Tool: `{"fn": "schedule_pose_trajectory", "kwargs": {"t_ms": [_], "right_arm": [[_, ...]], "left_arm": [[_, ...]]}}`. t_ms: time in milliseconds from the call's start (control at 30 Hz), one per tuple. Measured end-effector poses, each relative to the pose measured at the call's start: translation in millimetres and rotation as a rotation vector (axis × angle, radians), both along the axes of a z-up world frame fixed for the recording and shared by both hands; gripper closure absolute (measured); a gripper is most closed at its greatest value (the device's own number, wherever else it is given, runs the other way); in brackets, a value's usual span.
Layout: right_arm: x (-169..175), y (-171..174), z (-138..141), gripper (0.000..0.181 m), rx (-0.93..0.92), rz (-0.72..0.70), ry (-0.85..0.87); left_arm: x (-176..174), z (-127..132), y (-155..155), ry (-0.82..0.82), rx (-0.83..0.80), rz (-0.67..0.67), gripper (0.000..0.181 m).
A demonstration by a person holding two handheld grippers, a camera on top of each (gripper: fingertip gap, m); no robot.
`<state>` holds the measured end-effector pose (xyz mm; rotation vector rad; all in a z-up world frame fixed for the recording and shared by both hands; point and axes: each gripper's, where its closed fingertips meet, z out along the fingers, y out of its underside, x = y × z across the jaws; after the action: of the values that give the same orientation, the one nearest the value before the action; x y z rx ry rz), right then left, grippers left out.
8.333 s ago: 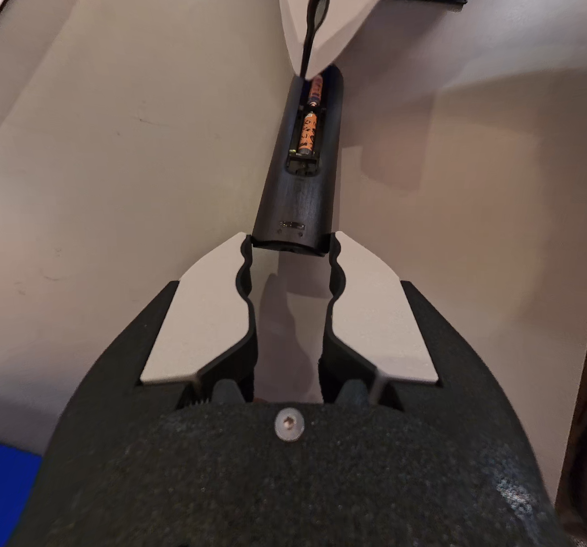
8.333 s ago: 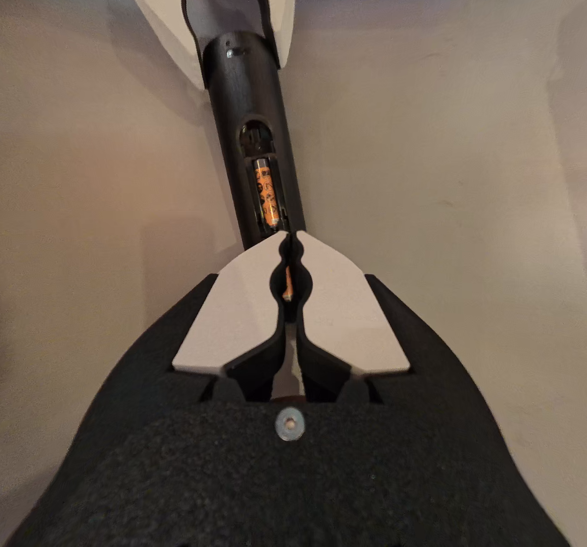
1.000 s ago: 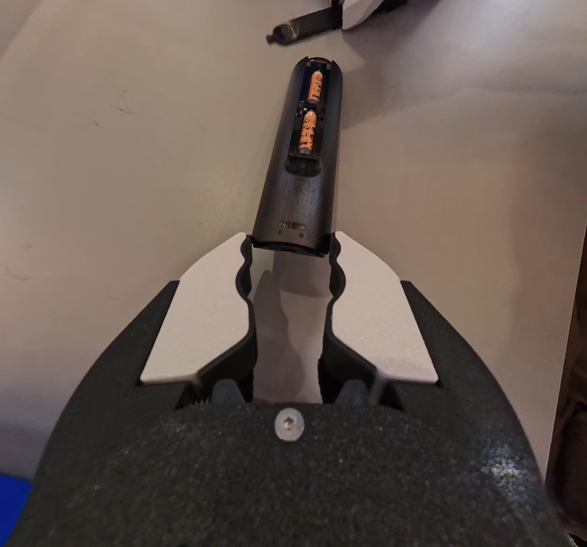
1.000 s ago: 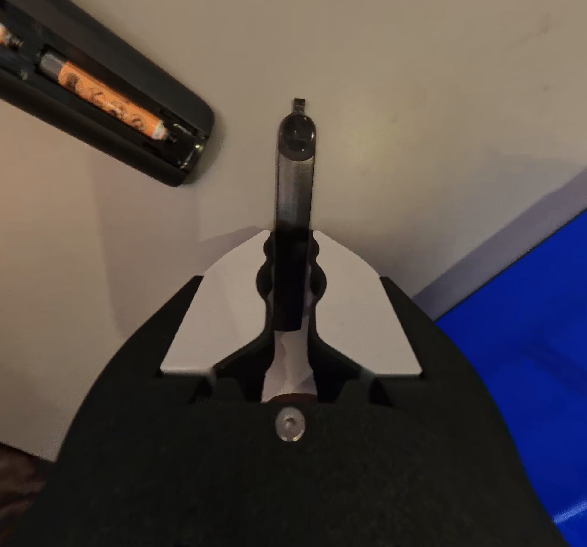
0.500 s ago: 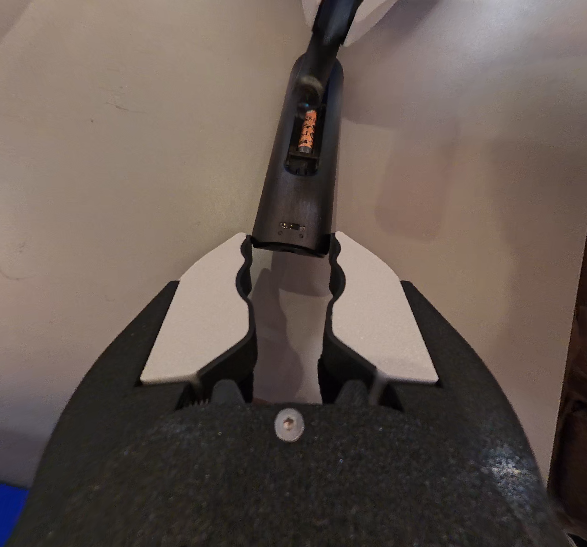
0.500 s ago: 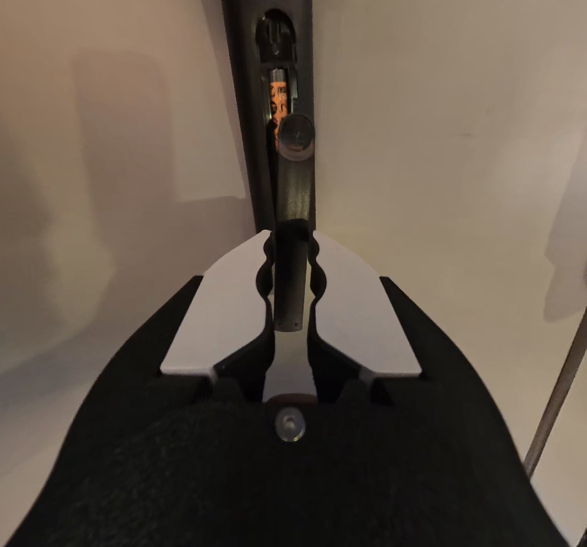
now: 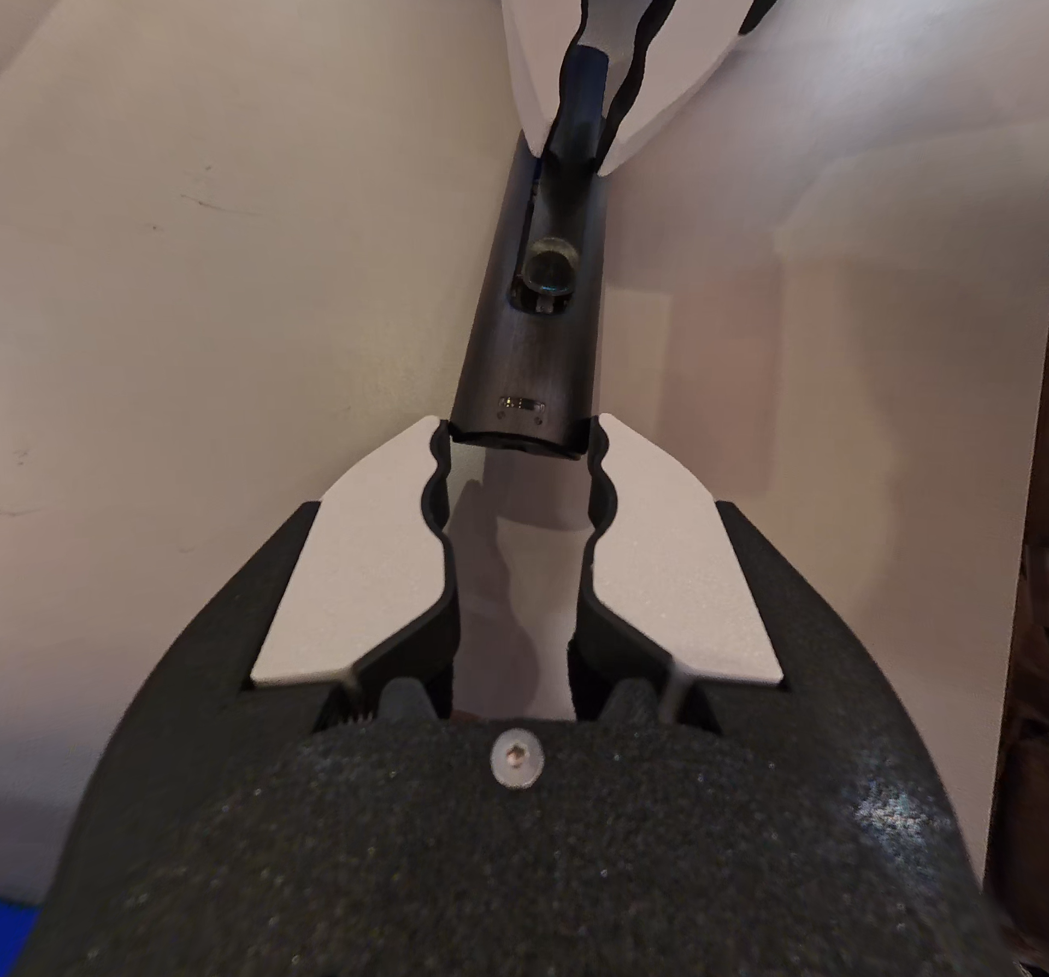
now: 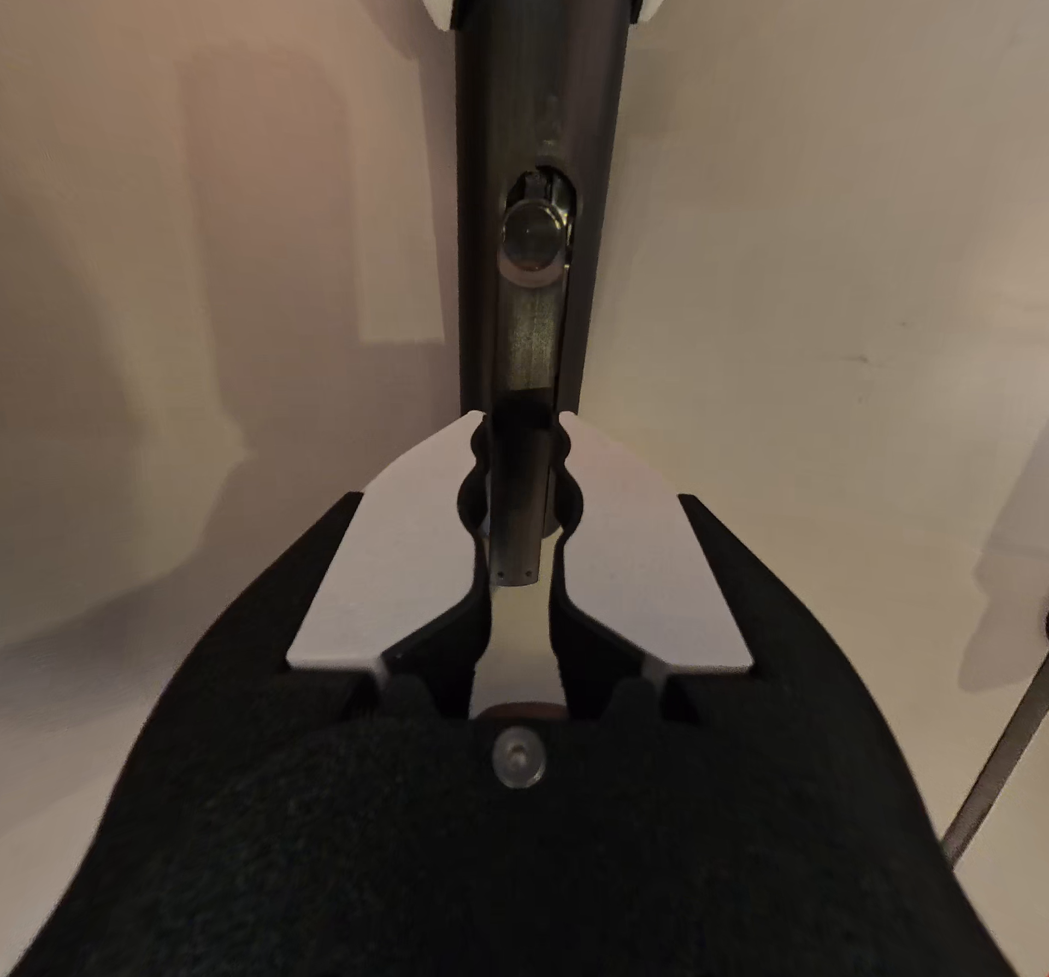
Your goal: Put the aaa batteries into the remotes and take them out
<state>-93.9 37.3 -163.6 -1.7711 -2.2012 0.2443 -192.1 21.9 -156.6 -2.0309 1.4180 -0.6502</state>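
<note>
Pale, matte and lightly scuffed, the table fills both views under soft shadows; only slivers show past its edges: a dark brown strip at the right edge and a blue corner at the lower left of the left wrist view, and a thin metal rod cut off at the right edge of the right wrist view. Open table lies on both sides of the black remote, which stretches lengthwise between the two grippers. Whether its underside touches the table cannot be told. The left gripper is clenched on the remote's near end, fingertips pressing both sides. The right gripper is clamped on the narrow battery cover, whose rounded far end sits over the compartment opening, leaving a small gap beyond it. The cover hides the batteries, and the remote's far end disappears behind the right gripper in the left wrist view.
</note>
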Motion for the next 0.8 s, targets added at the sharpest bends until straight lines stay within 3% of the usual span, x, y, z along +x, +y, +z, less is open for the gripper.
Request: {"fn": "schedule_pose_trajectory", "kwargs": {"t_ms": [600,700,800], "right_arm": [[-9,2,-5,0.162,-0.062,-0.015,0.017],[-8,3,3,0.154,-0.097,-0.039,0.086],[1,19,27,0.146,-0.123,-0.165,0.192]], "left_arm": [[-1,-6,-1,0.025,0.002,0.002,0.135],[-2,-5,0,0.017,-0.002,0.003,0.135],[-2,-7,-1,0.023,-0.001,0.003,0.135]]}}
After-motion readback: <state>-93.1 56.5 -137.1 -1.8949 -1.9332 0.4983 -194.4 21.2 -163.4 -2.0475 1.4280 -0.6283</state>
